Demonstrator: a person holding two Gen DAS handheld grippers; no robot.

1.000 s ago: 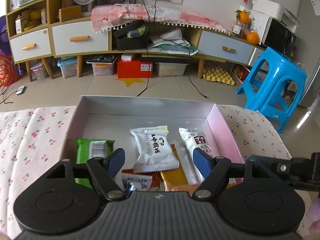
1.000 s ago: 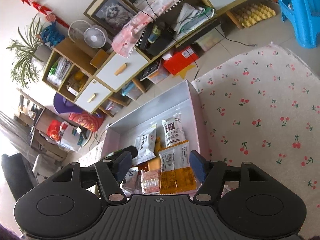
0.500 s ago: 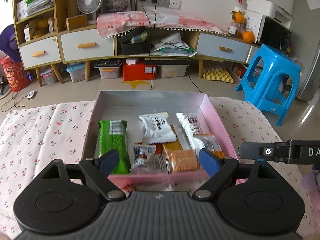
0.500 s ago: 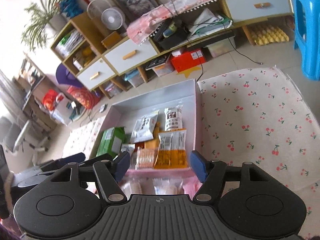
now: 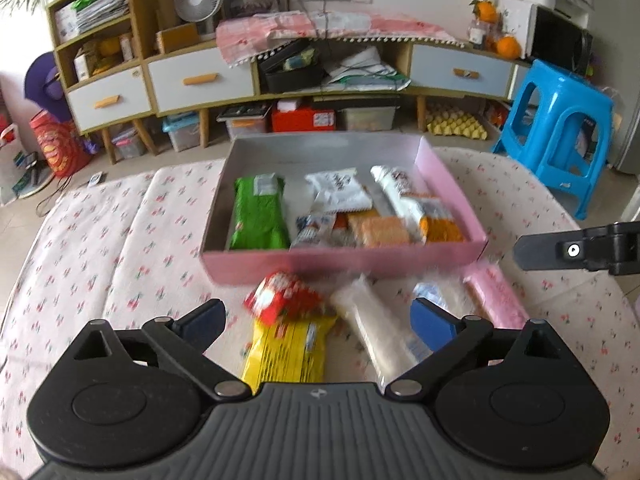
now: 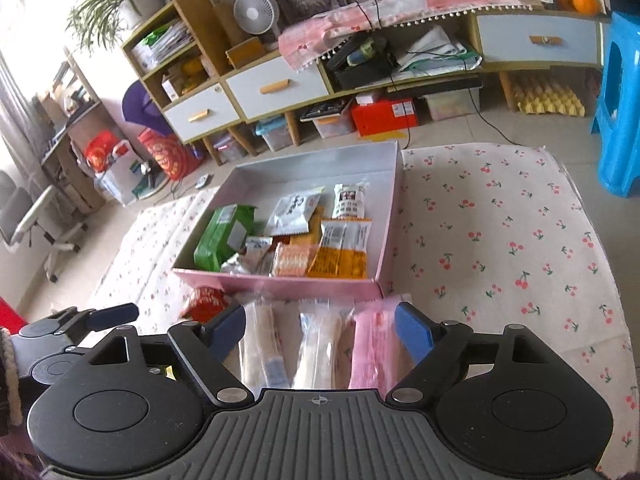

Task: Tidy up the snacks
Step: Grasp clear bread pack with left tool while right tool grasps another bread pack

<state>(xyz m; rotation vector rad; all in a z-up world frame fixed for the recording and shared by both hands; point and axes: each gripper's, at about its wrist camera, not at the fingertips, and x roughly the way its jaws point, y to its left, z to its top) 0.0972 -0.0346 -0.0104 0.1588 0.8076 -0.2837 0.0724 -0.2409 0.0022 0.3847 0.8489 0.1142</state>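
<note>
Left wrist: both hand-held grippers (image 5: 318, 318) (image 6: 320, 326) wide apart, empty, w/ snacks (image 5: 288, 344) below.

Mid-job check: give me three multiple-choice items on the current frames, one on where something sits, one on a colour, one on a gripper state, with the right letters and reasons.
1. Where is the green packet?
A. Inside the pink box, at its left side
B. On the cloth in front of the box
C. On the blue stool

2. What colour is the packet lying on the cloth between the left gripper's fingers?
A. Green
B. Yellow
C. Blue

3. What state is the right gripper in?
A. Shut on the pink packet
B. Shut on nothing
C. Open, holding nothing

Answers:
1. A, it lies within the box walls, next to the left wall.
2. B, its wrapper is yellow, below a red packet.
3. C, the fingers stand wide apart, with packets lying loose on the cloth between them.
</note>
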